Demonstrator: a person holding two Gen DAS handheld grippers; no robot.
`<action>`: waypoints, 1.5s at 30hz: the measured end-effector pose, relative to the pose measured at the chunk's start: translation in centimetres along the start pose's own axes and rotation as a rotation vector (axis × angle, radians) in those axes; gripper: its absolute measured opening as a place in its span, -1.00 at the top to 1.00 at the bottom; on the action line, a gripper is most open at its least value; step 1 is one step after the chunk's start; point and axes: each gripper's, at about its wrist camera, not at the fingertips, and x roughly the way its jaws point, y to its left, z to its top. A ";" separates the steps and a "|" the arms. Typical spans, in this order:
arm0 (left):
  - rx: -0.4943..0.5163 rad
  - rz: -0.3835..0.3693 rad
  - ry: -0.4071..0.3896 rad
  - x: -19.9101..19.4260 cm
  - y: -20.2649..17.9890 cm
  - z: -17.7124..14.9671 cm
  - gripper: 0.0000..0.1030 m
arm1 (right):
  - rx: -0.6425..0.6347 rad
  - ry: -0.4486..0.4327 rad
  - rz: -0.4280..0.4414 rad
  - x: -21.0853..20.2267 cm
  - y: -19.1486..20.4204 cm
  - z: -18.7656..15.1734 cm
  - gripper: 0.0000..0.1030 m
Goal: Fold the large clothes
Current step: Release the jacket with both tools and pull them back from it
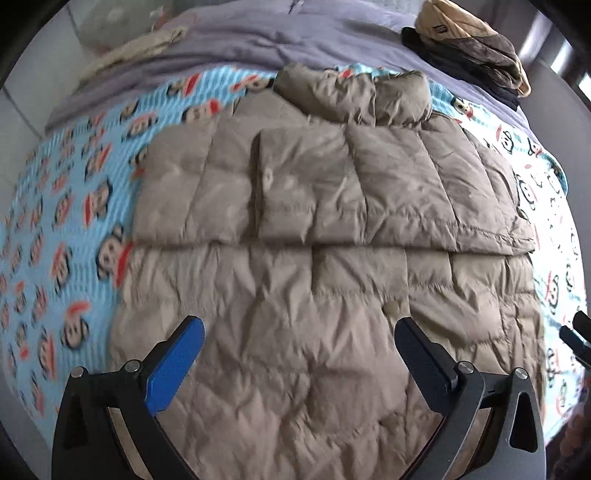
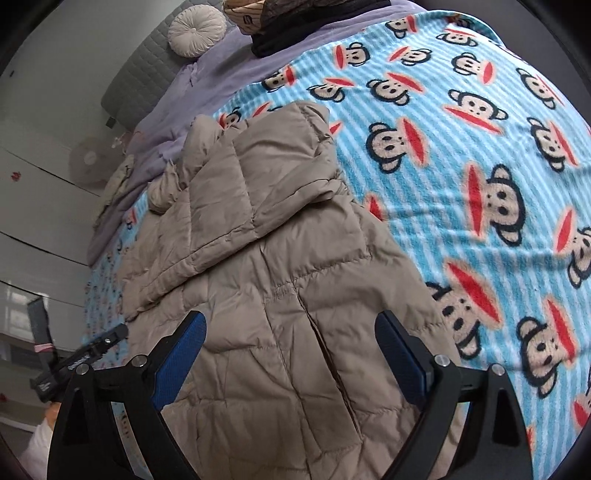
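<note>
A tan quilted puffer jacket lies flat on a blue monkey-print blanket, with its sleeves folded over the body and the collar at the far end. My left gripper is open and empty, above the jacket's near hem. In the right wrist view the same jacket runs away from me on the blanket. My right gripper is open and empty, above the jacket's near part. The left gripper's body shows at the left edge.
A purple duvet covers the far part of the bed. A pile of folded tan and dark clothes sits on it at the far right. A round cushion leans on the grey headboard. White wardrobe doors stand to the left.
</note>
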 end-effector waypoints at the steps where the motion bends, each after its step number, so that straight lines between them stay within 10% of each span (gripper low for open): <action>1: -0.010 0.013 -0.002 -0.1 0.0 -0.6 -1.00 | 0.003 0.007 0.008 -0.2 -0.5 0.1 -0.82; 19: -0.033 -0.028 -0.004 -4.4 2.5 -5.7 -1.00 | 0.145 0.095 0.017 -2.0 -2.7 -2.5 -0.83; 45: -0.071 -0.093 0.086 -10.1 14.0 -17.5 -1.00 | 0.398 0.082 -0.017 -8.6 -1.3 -16.9 -0.83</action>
